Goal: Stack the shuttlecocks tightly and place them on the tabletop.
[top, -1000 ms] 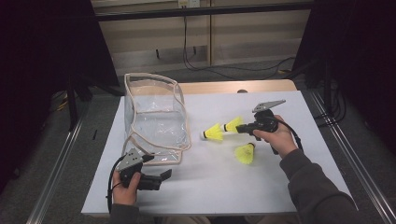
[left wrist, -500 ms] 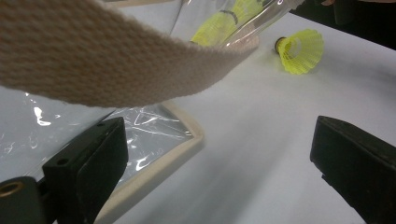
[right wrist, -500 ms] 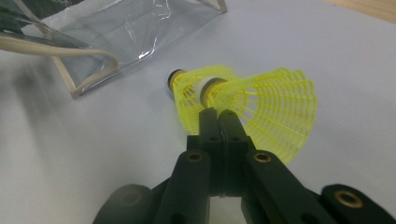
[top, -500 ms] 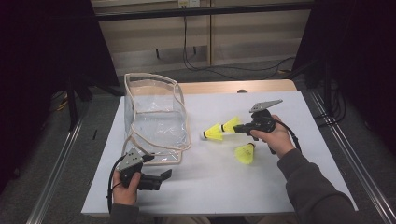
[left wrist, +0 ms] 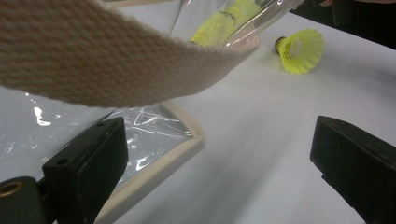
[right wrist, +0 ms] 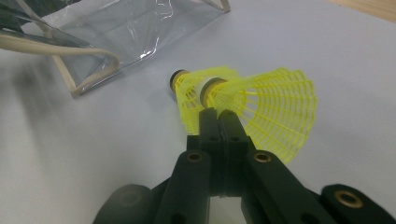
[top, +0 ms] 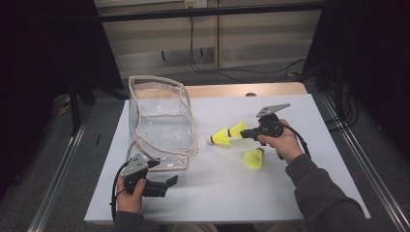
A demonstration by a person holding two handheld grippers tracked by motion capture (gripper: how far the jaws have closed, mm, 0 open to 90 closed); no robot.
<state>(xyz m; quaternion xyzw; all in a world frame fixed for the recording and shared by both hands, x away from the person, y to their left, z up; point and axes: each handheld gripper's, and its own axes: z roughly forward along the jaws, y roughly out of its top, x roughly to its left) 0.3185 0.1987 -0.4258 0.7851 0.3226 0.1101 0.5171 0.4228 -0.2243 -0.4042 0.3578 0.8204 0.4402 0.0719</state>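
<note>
Two yellow shuttlecocks (top: 227, 135) (right wrist: 243, 95) are nested one in the other, just right of the table's middle. My right gripper (top: 245, 134) (right wrist: 217, 114) is shut on the rim of their mesh skirt, with the cork end pointing toward the bag. A third yellow shuttlecock (top: 254, 158) (left wrist: 299, 51) lies on the white table below my right hand. The clear bag (top: 159, 121) (right wrist: 130, 23) with beige trim (left wrist: 93, 60) stands open at the left. My left gripper (top: 167, 186) (left wrist: 219, 158) is open near the bag's front corner with nothing between its jaws.
The white table top (top: 290, 193) ends close in front of my left hand. A wooden strip (top: 232, 90) runs along its far edge. Metal rails (top: 63, 164) flank both sides, and cables (top: 203, 58) hang behind.
</note>
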